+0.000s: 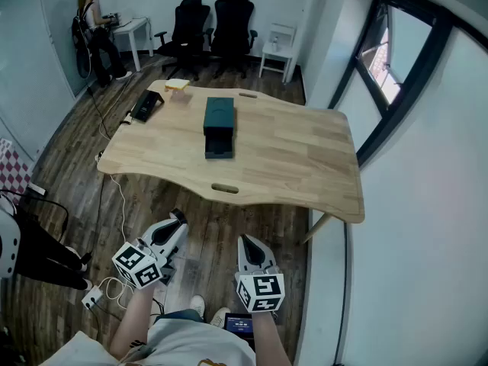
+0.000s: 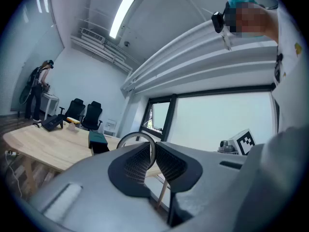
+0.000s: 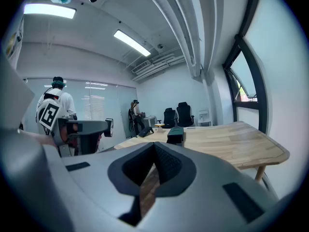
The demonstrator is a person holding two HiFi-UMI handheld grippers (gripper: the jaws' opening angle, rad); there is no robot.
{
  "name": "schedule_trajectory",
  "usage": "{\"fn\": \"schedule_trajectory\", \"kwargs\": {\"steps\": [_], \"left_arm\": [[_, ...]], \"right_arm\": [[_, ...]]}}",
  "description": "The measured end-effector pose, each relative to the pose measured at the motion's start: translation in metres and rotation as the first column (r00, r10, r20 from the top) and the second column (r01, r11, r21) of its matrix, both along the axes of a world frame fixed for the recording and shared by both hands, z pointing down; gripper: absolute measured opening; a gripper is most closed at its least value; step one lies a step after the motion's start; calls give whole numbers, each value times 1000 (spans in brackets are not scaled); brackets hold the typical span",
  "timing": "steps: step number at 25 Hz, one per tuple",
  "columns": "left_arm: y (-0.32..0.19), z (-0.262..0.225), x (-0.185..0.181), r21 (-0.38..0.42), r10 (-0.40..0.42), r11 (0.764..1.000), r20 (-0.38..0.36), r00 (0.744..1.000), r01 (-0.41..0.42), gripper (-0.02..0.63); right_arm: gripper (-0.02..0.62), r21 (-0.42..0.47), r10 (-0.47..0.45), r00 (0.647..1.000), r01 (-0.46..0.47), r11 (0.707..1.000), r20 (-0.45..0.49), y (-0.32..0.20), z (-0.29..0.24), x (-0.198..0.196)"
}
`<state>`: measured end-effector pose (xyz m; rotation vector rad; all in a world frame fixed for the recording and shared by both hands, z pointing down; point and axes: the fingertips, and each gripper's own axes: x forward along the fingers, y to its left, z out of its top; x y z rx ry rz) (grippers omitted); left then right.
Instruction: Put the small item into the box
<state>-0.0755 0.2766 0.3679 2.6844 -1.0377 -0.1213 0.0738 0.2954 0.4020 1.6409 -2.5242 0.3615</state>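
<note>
1. The room held a wooden table (image 1: pixel 305 151), with office chairs (image 1: pixel 213 21) behind it.
2. The box (image 1: pixel 219 125) sat mid-table. What I took for the small item (image 1: pixel 177 85), yellowish, lay near the far left edge, well apart from the box.
3. My left gripper (image 1: pixel 178 218) and right gripper (image 1: pixel 245 242) hung low, short of the table, jaws pressed together on nothing.
4. My worry was that reaching in with the jaws closed could nudge the item off that edge.

box (image 1: pixel 219 126) on table (image 1: pixel 305 155), device (image 1: pixel 146 105) left — chairs (image 1: pixel 232 17) behind
</note>
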Motion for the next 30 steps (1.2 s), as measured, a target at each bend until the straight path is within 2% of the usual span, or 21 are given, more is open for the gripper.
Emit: {"fn": "schedule_trajectory", "kwargs": {"steps": [6, 20, 27, 30], "left_arm": [[2, 0, -17, -13, -45, 999, -3, 999, 45, 38], [21, 6, -22, -18, -92, 995, 71, 993, 94, 38], [-2, 20, -15, -35, -96, 994, 80, 992, 99, 38], [-27, 27, -14, -48, -107, 993, 57, 993, 110, 38]], "right_arm": [[3, 3, -14, 1000, 14, 1000, -11, 6, 0, -12], [5, -3, -13, 999, 13, 1000, 38, 26, 6, -6], [5, -23, -22, 999, 22, 999, 28, 9, 22, -3], [5, -28, -30, 999, 30, 999, 16, -12, 28, -1]]}}
